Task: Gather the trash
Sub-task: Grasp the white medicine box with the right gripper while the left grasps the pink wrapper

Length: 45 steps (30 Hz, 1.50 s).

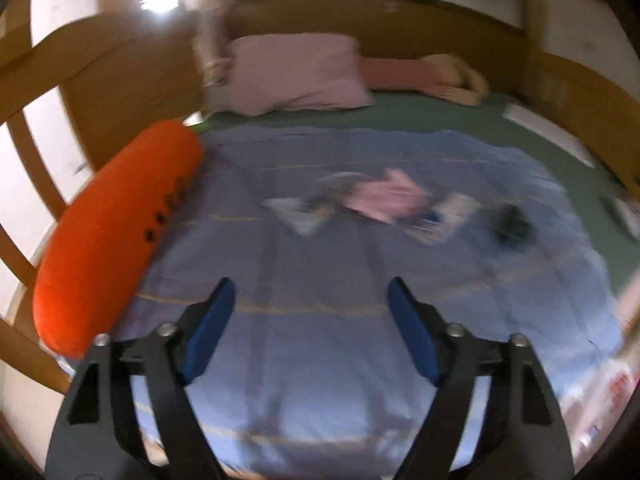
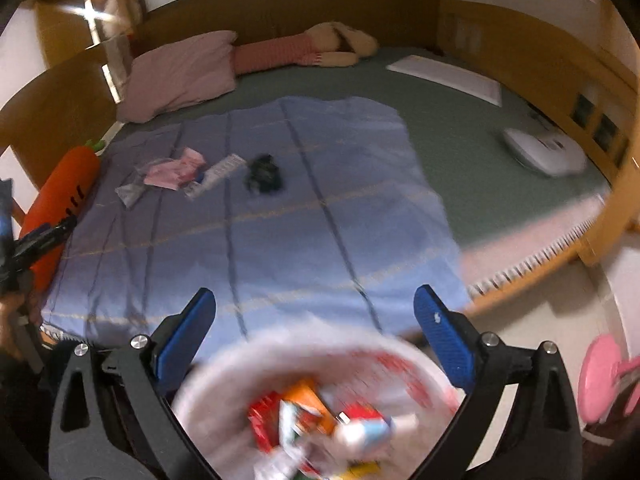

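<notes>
Step in hand, as judged: between pickups. A white bin point(image 2: 316, 392) sits close under the right tongs point(image 2: 320, 320) at the foot of the bed point(image 2: 460, 128) and already holds several colourful wrappers and cartons. More trash lies on the blue blanket point(image 2: 312, 240).

Tongs state:
- Left tongs point(image 1: 310, 320): partly open, nothing between the pads. They point down across the blanket toward the litter.
- Right tongs: wide open, empty, above the bin rim.

Location of remaining trash (right wrist view):
- Pink wrapper point(image 2: 176, 170), mid-blanket, toward the carrot pillow point(image 2: 60, 196).
- Clear plastic bag point(image 2: 130, 192), touching the pink wrapper on its near side.
- White strip pack point(image 2: 218, 174), just beside the wrapper on the other side.
- Dark crumpled item point(image 2: 263, 174), near the strip; its nature cannot be told.

In the left wrist view the same cluster point(image 1: 384, 200) appears blurred, well ahead of the fingertips.

Next move, as judged: carry one pair of tongs forward over the blanket to the cluster, lower the pads astride a single item, and close without catching blanket cloth. The thin, flat wrappers call for a low, shallow approach. The pillow and the plush toy point(image 2: 340, 44) at the head of the bed are not trash.
</notes>
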{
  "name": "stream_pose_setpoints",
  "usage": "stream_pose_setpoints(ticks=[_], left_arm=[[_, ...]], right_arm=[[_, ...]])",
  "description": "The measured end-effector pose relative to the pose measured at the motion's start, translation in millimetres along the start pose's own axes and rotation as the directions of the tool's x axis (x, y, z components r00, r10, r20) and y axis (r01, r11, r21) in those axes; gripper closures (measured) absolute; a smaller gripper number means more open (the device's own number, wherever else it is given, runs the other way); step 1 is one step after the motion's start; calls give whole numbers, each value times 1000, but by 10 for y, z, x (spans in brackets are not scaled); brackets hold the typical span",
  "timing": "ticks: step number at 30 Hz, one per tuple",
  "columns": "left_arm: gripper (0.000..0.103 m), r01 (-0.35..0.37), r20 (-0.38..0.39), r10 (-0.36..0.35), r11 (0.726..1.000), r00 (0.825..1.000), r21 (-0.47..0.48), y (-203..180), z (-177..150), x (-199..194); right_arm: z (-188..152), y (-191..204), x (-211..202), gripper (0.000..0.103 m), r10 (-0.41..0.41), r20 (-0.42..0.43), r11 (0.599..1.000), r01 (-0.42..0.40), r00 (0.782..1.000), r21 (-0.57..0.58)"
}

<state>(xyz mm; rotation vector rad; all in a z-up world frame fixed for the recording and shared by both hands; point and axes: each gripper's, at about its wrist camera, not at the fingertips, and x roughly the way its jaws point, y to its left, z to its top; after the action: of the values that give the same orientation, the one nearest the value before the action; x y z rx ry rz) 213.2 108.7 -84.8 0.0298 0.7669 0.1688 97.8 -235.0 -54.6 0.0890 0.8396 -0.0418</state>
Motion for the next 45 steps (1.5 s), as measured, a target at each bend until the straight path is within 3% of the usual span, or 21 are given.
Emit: stream_pose_setpoints(ticks=[2,4,7,9,11,14,16,18,19,22,24,27,28,31,32,33,35,38,40,42,45], left_arm=[[45,-45,-25,45,999,999,-25,262,102,315],[50,-53,-61,49,996,997,-67,540,125,622],[51,-66,-98,54,990,994,-122,889,50,948],[51,-116,-191,83,979,978,-166,1066,-11,1121],[41,-50,-223,-13,960,975,-274,1249,-22,1168],[31,-51,-185,1,963,983,-266,1280,11,1066],[27,-37,-161,-3,969,987,-244,1223,7,976],[26,-19,-159,-19,973,987,-231,1192,10,940],[26,-16,-163,-23,973,986,-230,1185,9,945],[26,-19,-168,-25,966,985,-258,1245,-1,939],[26,-26,-166,-22,960,986,-279,1297,19,935],[26,-40,-162,-13,946,987,-320,1376,-7,898],[26,-39,-161,-16,941,987,-335,1407,-20,889],[26,-39,-157,-19,933,987,-357,1444,-45,859],[26,-38,-159,-20,934,987,-355,1432,-48,859],[26,-37,-163,-23,936,986,-351,1417,-46,867],[25,-24,-182,-41,940,982,-339,1351,-62,905],[25,-2,-218,-72,947,973,-321,1269,-93,981],[25,10,-232,-89,947,969,-322,1260,-108,1016],[25,22,-231,-106,941,967,-338,1274,-127,1021],[24,38,-216,-136,913,967,-405,1428,-121,1028]], right_arm=[[254,294,201,6,55,8,998,-55,998,-27],[569,681,523,6,133,-3,990,-133,991,-47],[956,1188,1088,6,227,-41,974,-227,973,-2],[1169,1501,1521,6,303,-79,952,-299,950,65],[1360,1766,1953,6,346,-107,934,-331,932,135],[1592,2052,2672,6,348,-167,916,-296,923,271],[1653,2159,3150,6,263,-236,925,-174,936,339],[1644,2242,3456,6,231,-270,919,-118,935,375],[1627,2298,3575,13,226,-283,921,-110,932,375],[1563,2426,3700,57,229,-311,940,-126,922,317],[1525,2476,3595,68,245,-283,948,-168,927,270],[1376,2615,3356,73,329,-345,941,-277,879,193],[1250,2718,3212,73,383,-397,924,-351,834,154],[902,2996,2863,73,442,-527,866,-498,725,42],[813,3076,2786,69,428,-559,855,-519,710,-4],[724,3156,2683,66,401,-575,846,-529,713,-66],[725,3189,2561,28,356,-544,848,-507,760,-153],[979,2974,2482,20,299,-383,901,-391,874,-189],[1238,2659,2591,20,159,-258,974,-194,953,-118],[1388,2384,2828,20,12,-242,999,-21,970,-35],[1447,1990,3301,20,-101,-310,986,136,945,92]])
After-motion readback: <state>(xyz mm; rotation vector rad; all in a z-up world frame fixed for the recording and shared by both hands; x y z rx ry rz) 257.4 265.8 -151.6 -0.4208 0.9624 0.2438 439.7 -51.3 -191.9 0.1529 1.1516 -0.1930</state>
